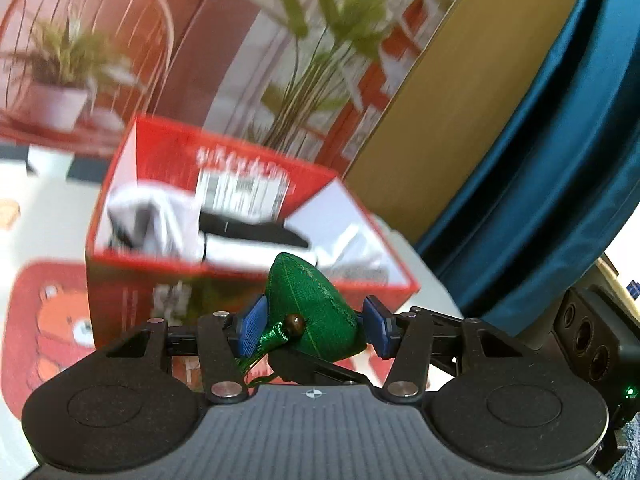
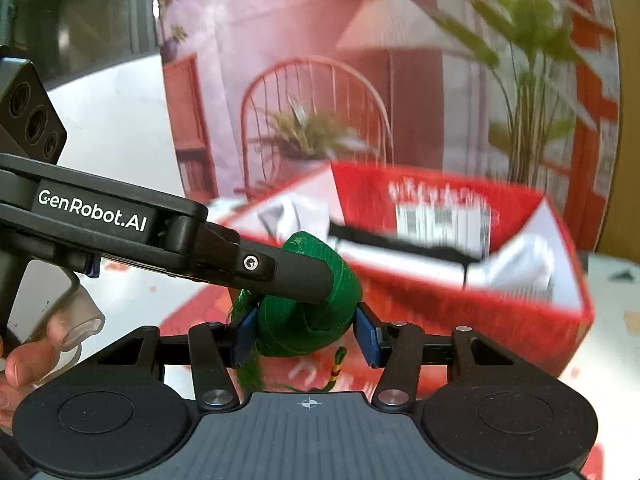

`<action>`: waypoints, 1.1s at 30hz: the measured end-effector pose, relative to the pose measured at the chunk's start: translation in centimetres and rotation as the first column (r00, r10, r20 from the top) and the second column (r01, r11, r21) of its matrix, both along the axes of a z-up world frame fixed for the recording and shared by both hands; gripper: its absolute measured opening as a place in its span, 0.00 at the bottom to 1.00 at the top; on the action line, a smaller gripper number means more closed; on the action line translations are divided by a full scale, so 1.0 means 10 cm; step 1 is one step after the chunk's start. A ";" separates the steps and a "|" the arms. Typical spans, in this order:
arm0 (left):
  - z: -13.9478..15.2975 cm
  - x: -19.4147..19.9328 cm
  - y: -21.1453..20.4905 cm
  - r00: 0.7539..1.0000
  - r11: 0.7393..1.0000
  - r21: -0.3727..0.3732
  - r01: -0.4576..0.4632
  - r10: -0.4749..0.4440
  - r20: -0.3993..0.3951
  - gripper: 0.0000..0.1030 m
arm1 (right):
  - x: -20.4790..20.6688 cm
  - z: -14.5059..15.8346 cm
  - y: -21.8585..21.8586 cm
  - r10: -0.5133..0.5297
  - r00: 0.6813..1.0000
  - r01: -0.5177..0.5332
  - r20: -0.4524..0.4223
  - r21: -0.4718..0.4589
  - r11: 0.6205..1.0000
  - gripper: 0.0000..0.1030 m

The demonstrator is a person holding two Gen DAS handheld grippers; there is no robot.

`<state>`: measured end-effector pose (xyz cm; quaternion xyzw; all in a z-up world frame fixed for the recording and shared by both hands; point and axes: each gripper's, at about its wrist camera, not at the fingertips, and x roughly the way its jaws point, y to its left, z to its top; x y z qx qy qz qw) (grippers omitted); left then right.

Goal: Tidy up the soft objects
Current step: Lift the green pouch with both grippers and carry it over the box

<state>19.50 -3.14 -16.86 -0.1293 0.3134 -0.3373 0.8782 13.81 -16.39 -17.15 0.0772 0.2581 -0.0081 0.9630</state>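
Both claws, left (image 1: 311, 322) and right (image 2: 306, 330), grip one green pouch (image 1: 316, 308) between them, the open red box (image 1: 224, 216) lying just beyond and below.

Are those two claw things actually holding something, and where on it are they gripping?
Yes. Both grip one green stuffed pouch: the left gripper pinches its sides near the bead, the right gripper its sides too, in front of the red box.
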 end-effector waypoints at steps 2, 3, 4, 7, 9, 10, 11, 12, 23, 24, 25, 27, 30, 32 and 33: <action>0.14 -0.01 0.00 0.999 1.000 -0.001 -0.006 0.006 0.034 0.53 | 0.02 0.15 -0.02 0.011 1.000 -0.010 0.028 -0.019 1.000 0.46; 0.22 0.00 -0.02 0.999 1.000 -0.001 -0.010 0.010 0.047 0.53 | 0.05 0.23 -0.03 0.015 0.999 -0.014 0.038 -0.027 1.000 0.46; 0.28 0.01 -0.02 0.998 1.000 -0.001 -0.014 0.014 0.061 0.53 | 0.07 0.31 -0.05 0.021 0.999 -0.019 0.049 -0.035 0.999 0.46; 0.46 0.07 -0.05 0.995 1.000 -0.005 -0.026 0.027 0.095 0.53 | 0.16 0.50 -0.10 0.033 0.997 -0.029 0.073 -0.058 0.998 0.46; 0.56 0.11 -0.05 0.993 0.999 0.000 -0.032 0.031 0.114 0.53 | 0.23 0.62 -0.13 0.043 0.996 -0.037 0.084 -0.078 0.996 0.46; 0.61 0.15 -0.06 0.992 0.999 0.004 -0.034 0.033 0.125 0.53 | 0.27 0.67 -0.15 0.048 0.995 -0.040 0.087 -0.084 0.996 0.46; 0.66 0.18 -0.06 0.990 0.999 0.005 -0.036 0.035 0.135 0.53 | 0.32 0.72 -0.18 0.051 0.995 -0.043 0.089 -0.088 0.995 0.46; 0.71 0.22 -0.06 0.989 0.999 0.004 -0.040 0.039 0.144 0.53 | 0.37 0.77 -0.21 0.055 0.994 -0.047 0.093 -0.091 0.995 0.46; 0.90 0.70 -0.07 0.976 0.993 -0.060 -0.104 0.114 0.188 0.53 | 0.98 1.03 -0.51 0.086 0.985 -0.061 0.148 -0.166 0.984 0.47; 0.87 0.75 -0.08 0.976 0.993 -0.059 -0.107 0.116 0.183 0.53 | 1.04 1.00 -0.55 0.079 0.986 -0.056 0.144 -0.158 0.986 0.47; 0.84 0.79 -0.09 0.978 0.992 -0.056 -0.109 0.117 0.175 0.53 | 1.10 0.97 -0.58 0.072 0.988 -0.051 0.138 -0.150 0.987 0.47; 0.76 0.87 -0.11 0.981 0.993 -0.047 -0.111 0.117 0.157 0.54 | 1.18 0.89 -0.64 0.063 0.991 -0.045 0.122 -0.141 0.989 0.47; 0.63 0.98 -0.15 0.984 0.993 -0.020 -0.120 0.122 0.133 0.54 | 1.28 0.71 -0.73 0.047 0.995 -0.035 0.088 -0.127 0.991 0.47; 0.54 1.05 -0.17 0.983 0.991 0.010 -0.136 0.134 0.122 0.55 | 1.31 0.58 -0.80 0.014 0.998 -0.007 0.058 -0.120 0.993 0.47; 0.50 1.08 -0.18 0.983 0.990 0.022 -0.141 0.138 0.119 0.56 | 1.32 0.52 -0.83 -0.003 0.999 0.008 0.043 -0.118 0.993 0.47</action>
